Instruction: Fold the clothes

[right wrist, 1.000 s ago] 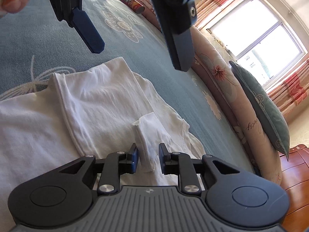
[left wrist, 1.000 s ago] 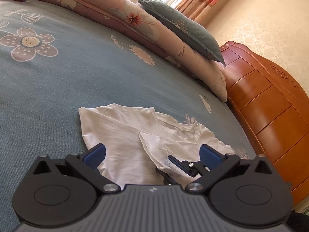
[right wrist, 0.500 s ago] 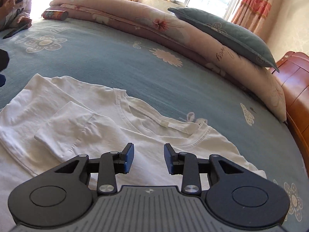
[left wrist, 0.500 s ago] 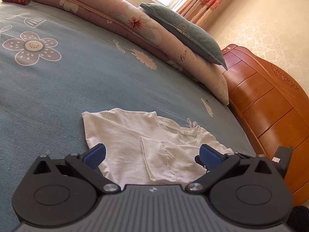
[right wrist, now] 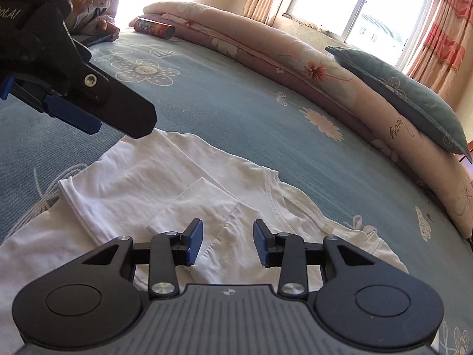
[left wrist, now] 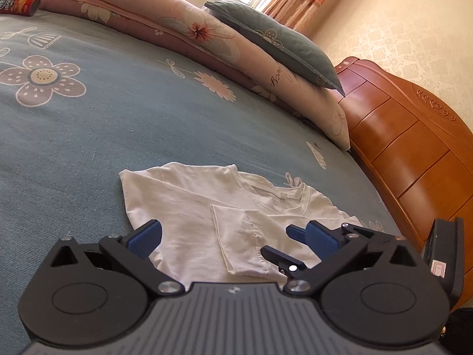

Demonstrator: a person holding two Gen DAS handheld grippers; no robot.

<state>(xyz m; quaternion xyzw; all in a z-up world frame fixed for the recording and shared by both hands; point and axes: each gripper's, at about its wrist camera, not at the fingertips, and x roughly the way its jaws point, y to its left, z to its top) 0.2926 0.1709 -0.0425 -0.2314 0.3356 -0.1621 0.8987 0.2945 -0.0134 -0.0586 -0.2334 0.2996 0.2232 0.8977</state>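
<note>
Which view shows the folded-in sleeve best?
The right wrist view: the sleeve lies large and unobstructed across the white T-shirt. In the left wrist view the sleeve is smaller, its lower end behind the right gripper.

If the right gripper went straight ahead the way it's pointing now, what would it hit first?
Probably the folded-in sleeve of the white cotton T-shirt, which lies flat directly ahead of the open right gripper; depth is hard to judge in this fisheye view.

Above the white cotton T-shirt (right wrist: 165,183) spread on the blue flowered bed (right wrist: 230,103), the right gripper (right wrist: 227,242) hovers, blue-padded fingers (right wrist: 195,241) parted, empty.
</note>
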